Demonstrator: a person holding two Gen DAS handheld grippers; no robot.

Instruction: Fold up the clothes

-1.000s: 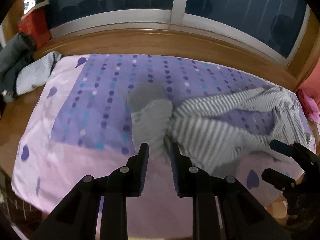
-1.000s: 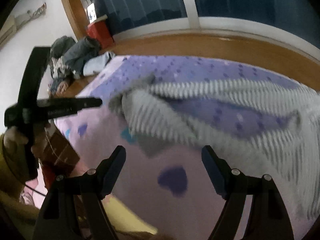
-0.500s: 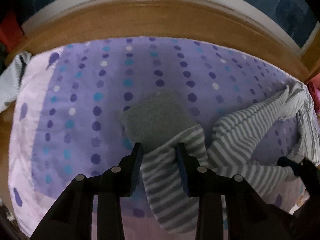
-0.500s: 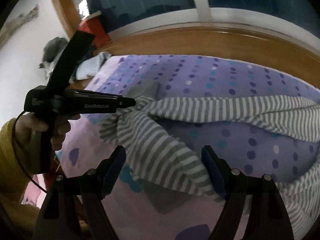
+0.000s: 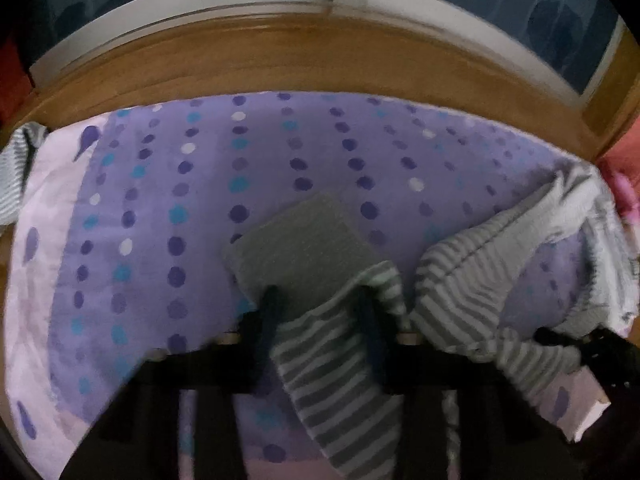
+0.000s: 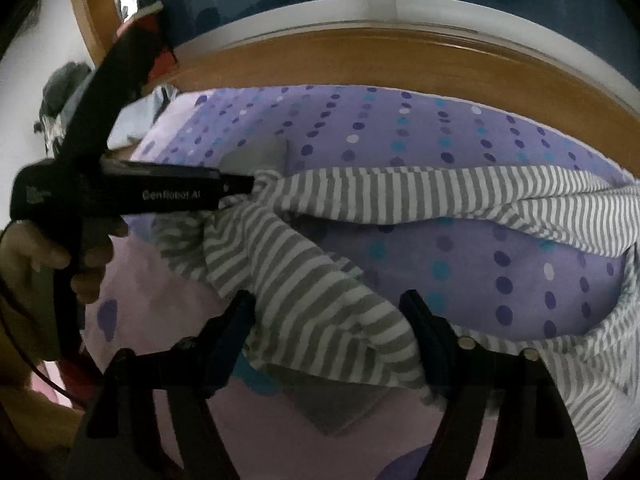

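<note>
Now the top (image 5: 340,356) has been lowered onto the bed (image 5: 160,200); both grippers, left (image 5: 320,312) and right (image 6: 328,316), are closing around striped cloth, so a fold looks prepared.

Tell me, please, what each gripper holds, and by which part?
Left gripper, closing, pinches the striped garment beside its grey cuff. Right gripper, closing, straddles a fold without gripping it.
</note>
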